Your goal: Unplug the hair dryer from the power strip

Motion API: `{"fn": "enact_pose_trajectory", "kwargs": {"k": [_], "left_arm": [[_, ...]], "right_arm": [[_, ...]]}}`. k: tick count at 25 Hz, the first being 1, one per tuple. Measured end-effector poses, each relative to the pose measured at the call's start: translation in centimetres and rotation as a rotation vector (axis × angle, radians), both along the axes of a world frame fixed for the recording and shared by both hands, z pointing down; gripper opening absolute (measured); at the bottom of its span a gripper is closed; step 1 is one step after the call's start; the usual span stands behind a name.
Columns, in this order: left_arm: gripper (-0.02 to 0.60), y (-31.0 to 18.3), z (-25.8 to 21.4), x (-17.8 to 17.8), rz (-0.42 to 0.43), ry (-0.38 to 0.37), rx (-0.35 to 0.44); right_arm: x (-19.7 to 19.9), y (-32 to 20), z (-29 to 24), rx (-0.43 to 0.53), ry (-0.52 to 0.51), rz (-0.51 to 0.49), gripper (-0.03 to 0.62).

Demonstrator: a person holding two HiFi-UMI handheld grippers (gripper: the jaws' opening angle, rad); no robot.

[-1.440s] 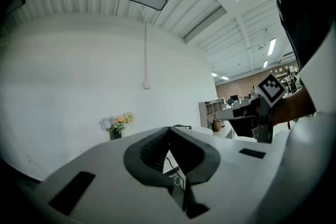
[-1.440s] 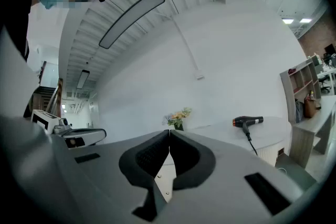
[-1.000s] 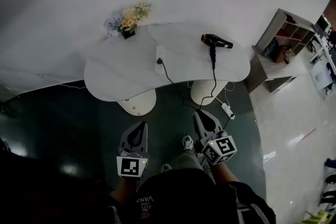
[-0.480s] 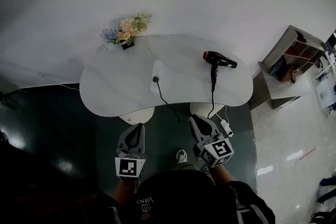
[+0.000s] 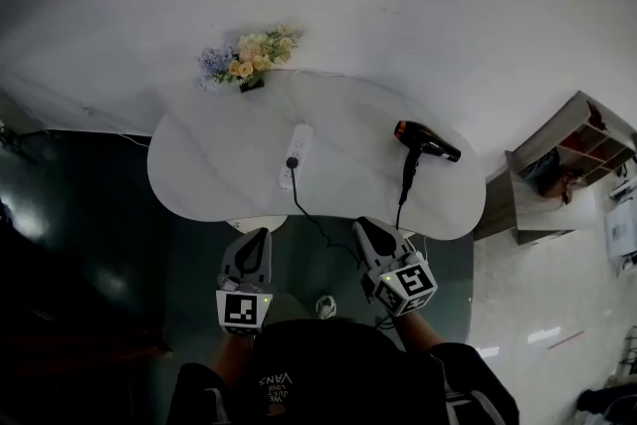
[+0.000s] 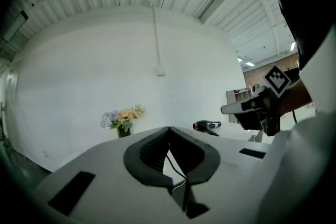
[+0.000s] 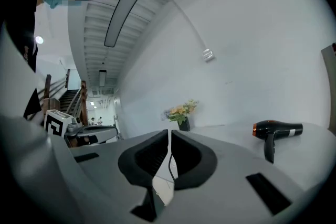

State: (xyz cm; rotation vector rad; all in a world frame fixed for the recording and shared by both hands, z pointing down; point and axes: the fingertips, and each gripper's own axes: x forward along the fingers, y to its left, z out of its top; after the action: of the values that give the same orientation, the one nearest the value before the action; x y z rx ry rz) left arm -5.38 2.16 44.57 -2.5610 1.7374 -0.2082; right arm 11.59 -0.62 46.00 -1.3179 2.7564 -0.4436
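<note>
Head view: white worktop [image 5: 214, 159] set against the wall. Power strip [image 5: 297, 152] lies near its middle with the black plug [image 5: 292, 161] seated in it; the cord [image 5: 317, 222] drops over the front edge. Hair dryer [image 5: 426, 142] lies to the right, well apart from the strip. Flowers [image 5: 249, 55] stand at the back edge. Left claw [image 5: 259, 236] and right claw [image 5: 360, 224] sit near the front edge.

Left gripper view: claw tips together, nothing between them.

Right gripper view: tips together, likewise empty; hair dryer lies on the worktop, off to the right.
</note>
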Motion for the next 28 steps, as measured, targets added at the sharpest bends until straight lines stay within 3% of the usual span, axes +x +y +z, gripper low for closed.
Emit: {"fn": "enact_pose_trajectory", "kwargs": {"k": [7, 11, 14, 20, 28], "left_arm": [[0.018, -3.4, 1.9, 0.4, -0.023, -0.029, -0.039], [0.018, -5.9, 4.4, -0.7, -0.045, -0.084, -0.078], [0.018, -8.0, 5.1, -1.3, -0.050, -0.067, -0.076], [0.018, -12.2, 8.0, -2.7, -0.026, -0.095, -0.112], [0.020, -16.1, 12.6, -2.8, 0.048, -0.111, -0.218]], "right_arm": [[-0.4, -3.4, 1.4, -0.013, 0.019, -0.043, 0.046], [-1.1, -5.3, 2.3, -0.026, 0.038, -0.049, 0.046], [-1.8, -6.8, 3.1, -0.036, 0.045, -0.050, 0.046], [-3.7, -10.4, 5.1, -0.061, 0.064, -0.050, 0.046], [-6.2, -14.2, 7.4, -0.078, 0.101, -0.057, 0.046]]}}
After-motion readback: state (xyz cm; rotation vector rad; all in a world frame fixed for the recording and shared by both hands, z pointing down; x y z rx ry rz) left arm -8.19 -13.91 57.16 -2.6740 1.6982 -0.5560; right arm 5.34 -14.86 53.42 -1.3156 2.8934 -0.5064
